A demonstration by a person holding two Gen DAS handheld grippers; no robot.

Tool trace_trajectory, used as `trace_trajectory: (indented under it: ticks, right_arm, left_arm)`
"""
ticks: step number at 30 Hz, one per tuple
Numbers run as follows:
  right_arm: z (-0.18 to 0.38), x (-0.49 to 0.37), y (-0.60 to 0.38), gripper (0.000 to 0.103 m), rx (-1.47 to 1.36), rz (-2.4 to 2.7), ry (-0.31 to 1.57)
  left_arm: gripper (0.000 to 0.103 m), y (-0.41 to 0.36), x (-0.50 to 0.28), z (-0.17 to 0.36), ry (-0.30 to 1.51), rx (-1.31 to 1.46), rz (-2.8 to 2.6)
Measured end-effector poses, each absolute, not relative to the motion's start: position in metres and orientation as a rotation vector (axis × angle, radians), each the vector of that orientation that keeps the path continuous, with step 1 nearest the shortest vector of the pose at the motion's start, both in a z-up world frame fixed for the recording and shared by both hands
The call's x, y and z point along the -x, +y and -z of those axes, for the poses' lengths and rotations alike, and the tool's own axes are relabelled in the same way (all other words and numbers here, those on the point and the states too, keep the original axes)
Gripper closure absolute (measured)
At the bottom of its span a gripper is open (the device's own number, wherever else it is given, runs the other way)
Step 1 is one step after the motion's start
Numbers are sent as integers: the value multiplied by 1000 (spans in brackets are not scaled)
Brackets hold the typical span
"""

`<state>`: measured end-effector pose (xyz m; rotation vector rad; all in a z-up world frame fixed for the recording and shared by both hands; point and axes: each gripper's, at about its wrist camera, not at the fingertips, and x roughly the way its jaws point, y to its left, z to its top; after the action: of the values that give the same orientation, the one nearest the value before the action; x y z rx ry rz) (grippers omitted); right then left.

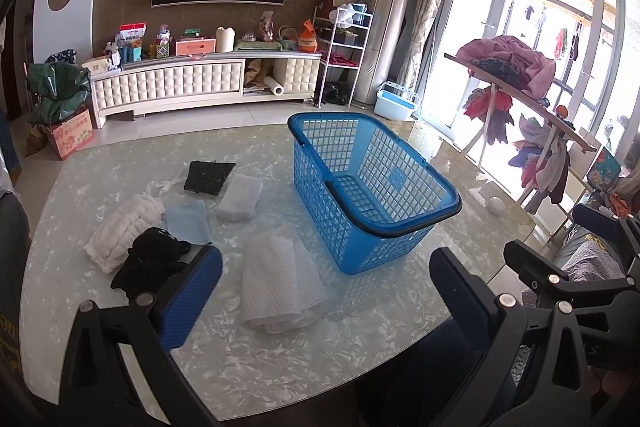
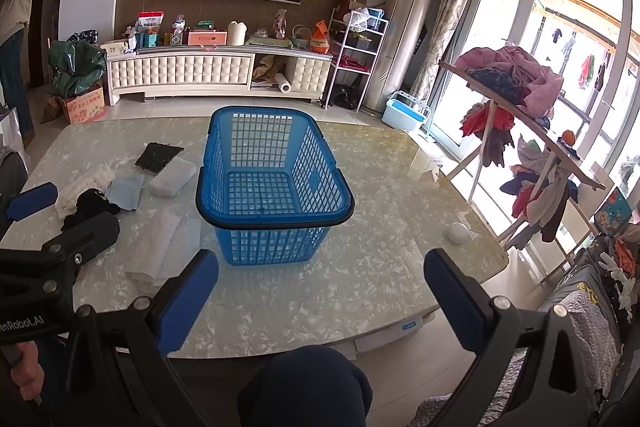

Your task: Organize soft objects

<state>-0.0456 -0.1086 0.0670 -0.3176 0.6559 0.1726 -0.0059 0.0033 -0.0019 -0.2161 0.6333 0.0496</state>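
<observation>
An empty blue plastic basket [image 1: 372, 187] [image 2: 272, 183] stands on the marbled table [image 1: 280, 359] [image 2: 360, 279]. Left of it lie soft items: a white bubble-wrap roll [image 1: 276, 275] [image 2: 160, 247], a black cloth [image 1: 148, 263] [image 2: 90, 207], a white padded bundle [image 1: 124, 231] [image 2: 82, 187], a pale blue cloth [image 1: 188, 223] [image 2: 126, 191], a white sponge [image 1: 240, 201] [image 2: 170, 181] and a dark square pad [image 1: 208, 177] [image 2: 158, 155]. My left gripper [image 1: 326, 287] hovers open near the roll. My right gripper [image 2: 320, 287] is open before the basket, holding nothing.
A small white ball [image 1: 497, 205] [image 2: 458, 231] lies on the table's right side. A wooden rack [image 1: 516, 87] [image 2: 520, 107] heaped with clothes stands to the right. A person's knee [image 2: 304, 383] shows at the table's near edge. A cream TV cabinet [image 1: 200, 83] lines the far wall.
</observation>
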Motion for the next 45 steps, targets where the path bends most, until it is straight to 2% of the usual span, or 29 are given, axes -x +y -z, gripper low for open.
trace_trajectory:
  ticks: [17,27,33,43,45]
  right_arm:
    - [-71,43,-104,0,343,-180,632]
    - [-77,25,-60,0,385,-288,629]
    - [-68,14,-19,0,439,-409,653]
    - [-27,-2,49,0,500,-585,792]
    - [-17,-5,63,6,510,-609,830]
  left_arm:
    - [0,8,2,-3,603,206,-8]
    - [0,61,1,-18,656,88,-41]
    - [0,113,0,-5,779,64,-39]
    - [0,170,-5,50,997,30,-3]
    - [0,176,-7,59,1024,12,-8]
